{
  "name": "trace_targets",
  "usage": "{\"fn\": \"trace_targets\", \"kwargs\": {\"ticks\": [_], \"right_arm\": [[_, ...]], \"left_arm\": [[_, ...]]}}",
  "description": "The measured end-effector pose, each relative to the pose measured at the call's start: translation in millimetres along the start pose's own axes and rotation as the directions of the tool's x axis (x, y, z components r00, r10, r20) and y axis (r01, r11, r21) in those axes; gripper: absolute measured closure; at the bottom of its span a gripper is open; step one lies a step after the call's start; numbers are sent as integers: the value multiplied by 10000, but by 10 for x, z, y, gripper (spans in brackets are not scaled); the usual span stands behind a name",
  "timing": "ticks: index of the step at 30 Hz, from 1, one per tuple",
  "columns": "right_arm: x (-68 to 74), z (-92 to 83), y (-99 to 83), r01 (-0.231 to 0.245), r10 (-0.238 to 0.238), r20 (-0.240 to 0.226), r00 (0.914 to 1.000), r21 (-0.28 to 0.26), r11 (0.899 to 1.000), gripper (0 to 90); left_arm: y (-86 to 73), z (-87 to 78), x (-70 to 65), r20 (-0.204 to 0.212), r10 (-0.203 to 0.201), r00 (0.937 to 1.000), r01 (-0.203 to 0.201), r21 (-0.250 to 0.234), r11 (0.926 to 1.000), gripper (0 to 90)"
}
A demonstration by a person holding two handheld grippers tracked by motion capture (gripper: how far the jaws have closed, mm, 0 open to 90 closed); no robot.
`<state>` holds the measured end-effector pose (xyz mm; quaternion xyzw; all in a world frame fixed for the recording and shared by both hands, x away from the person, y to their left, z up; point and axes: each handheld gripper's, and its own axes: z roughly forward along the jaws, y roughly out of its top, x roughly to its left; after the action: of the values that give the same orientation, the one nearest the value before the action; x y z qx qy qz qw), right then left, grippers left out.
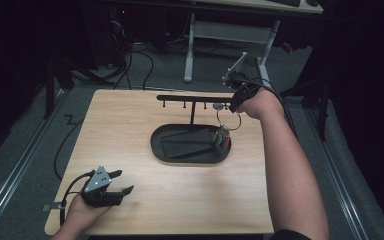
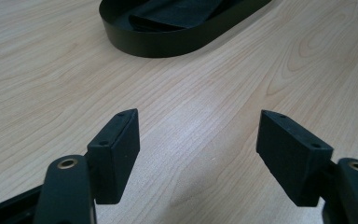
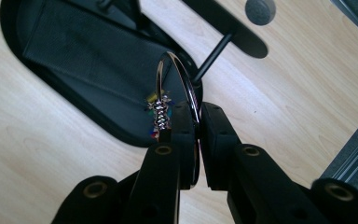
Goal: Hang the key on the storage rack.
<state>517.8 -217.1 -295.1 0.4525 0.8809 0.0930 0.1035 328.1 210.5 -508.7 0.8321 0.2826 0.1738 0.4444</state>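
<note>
The right tongs [image 3: 198, 140] are clamping a metal key ring [image 3: 179, 88], their two black jaws pressing together on its lower arc. In the high view the right tongs [image 1: 235, 105] are sitting at about 1 o'clock on the wooden surface [image 1: 130, 130], beside the right end of a black hook rack [image 1: 192, 98], with the ring [image 1: 229, 121] hanging below them. A small multicoloured charm [image 1: 223, 138] is dangling from the ring over the right end of an oval black tray [image 1: 190, 145], which is lying just past the centre of the surface; whether the charm is touching the tray cannot be told. A small grey round disc [image 1: 218, 106] is sitting near the rack's right end.

The left tongs [image 1: 122, 182] are resting at about 7 o'clock, low near the front edge, well apart from the tray. In the left gripper view the left tongs [image 2: 198, 140] are standing wide apart with nothing between them, bare wood showing in the gap and the tray's wall [image 2: 168, 44] lying ahead at 12 o'clock.
</note>
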Motion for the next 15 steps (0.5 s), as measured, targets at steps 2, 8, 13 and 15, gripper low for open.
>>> {"fn": "trace_targets", "kwargs": {"ticks": [2, 8, 13, 15], "right_arm": [[-33, 19, 7, -195, 195, 15, 9998, -54, 9998, 849], [-100, 112, 10, -239, 239, 58, 9997, 36, 9997, 848], [-121, 144, 13, -319, 320, 85, 9995, -46, 9995, 847], [-120, 157, 22, -367, 368, 145, 9992, -68, 9993, 846]], "left_arm": [[-3, -17, 3, -18, -3, 10000, 3, -9, 10000, 306], [-8, -18, 26, 94, -213, 9997, 214, -98, 9997, 308], [-1, -9, 11, 173, -118, 9998, 119, -29, 9999, 309], [0, -4, 9, 209, -63, 9998, 62, 42, 10000, 309]]}}
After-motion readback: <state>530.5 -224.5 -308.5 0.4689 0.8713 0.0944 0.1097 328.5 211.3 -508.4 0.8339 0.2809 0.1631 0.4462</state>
